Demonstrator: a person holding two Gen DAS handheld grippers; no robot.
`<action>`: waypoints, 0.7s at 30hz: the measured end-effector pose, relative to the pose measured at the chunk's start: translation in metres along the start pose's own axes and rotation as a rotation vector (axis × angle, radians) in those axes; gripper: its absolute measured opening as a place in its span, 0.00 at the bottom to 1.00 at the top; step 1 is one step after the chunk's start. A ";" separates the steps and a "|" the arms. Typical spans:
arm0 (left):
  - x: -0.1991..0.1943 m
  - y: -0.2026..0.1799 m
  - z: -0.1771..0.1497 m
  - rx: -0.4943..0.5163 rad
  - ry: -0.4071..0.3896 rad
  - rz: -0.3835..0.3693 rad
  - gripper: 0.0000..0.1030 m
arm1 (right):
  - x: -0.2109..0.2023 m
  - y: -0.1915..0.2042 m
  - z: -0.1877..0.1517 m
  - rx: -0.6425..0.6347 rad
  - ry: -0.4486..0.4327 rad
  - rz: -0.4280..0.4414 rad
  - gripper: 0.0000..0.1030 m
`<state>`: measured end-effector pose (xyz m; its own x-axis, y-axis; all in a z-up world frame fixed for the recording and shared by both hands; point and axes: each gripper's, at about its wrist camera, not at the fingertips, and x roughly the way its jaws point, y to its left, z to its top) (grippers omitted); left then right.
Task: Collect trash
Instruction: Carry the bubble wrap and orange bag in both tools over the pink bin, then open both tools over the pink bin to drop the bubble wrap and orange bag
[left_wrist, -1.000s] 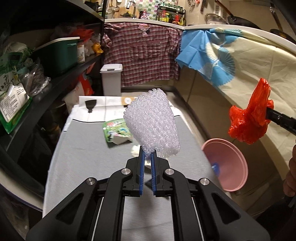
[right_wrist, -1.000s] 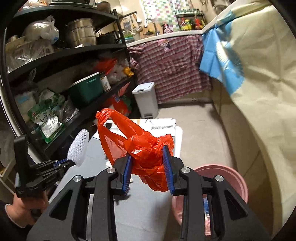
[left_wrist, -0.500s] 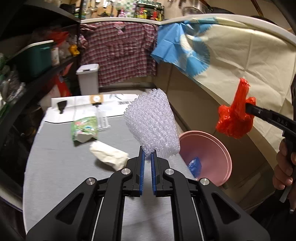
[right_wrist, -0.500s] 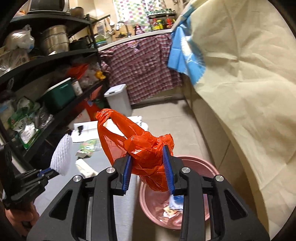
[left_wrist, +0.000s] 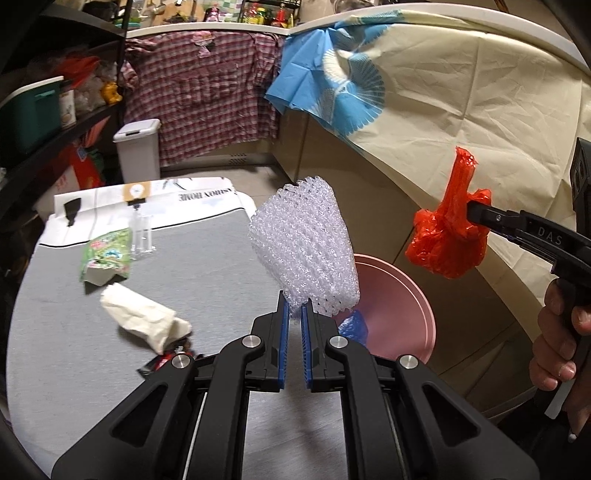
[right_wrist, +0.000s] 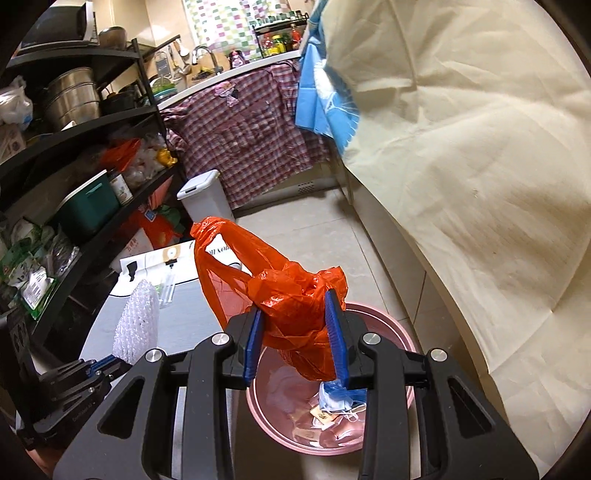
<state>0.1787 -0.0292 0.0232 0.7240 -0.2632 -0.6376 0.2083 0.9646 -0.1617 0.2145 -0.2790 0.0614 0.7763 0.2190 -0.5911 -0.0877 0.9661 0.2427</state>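
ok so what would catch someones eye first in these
The bright orange plastic bag clamped in the right gripper, hanging above the pink bin beside the table. Next, the white foam net pinched in the left gripper over the grey table.

Both grippers, left (left_wrist: 294, 314) and right (right_wrist: 295, 321), are black with blue ribbed pads and silver screws; white lettering, seemingly "DAS", marks the right one.

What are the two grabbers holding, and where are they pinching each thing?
The left hand-held gripper pinches the white foam net by its bottom edge. The right hand-held gripper squeezes the orange plastic bag around its bunched middle.
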 end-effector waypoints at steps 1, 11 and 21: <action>0.003 -0.003 0.001 0.003 0.002 -0.004 0.06 | 0.002 -0.001 0.001 0.001 0.002 -0.002 0.32; 0.030 -0.028 0.001 0.038 0.030 -0.030 0.06 | 0.017 -0.019 -0.001 0.030 0.026 -0.033 0.32; 0.067 -0.043 -0.004 0.055 0.093 -0.047 0.06 | 0.035 -0.033 -0.001 0.085 0.049 -0.046 0.32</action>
<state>0.2157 -0.0886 -0.0153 0.6488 -0.3031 -0.6980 0.2780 0.9483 -0.1534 0.2442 -0.3034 0.0318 0.7466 0.1829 -0.6397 0.0022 0.9608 0.2773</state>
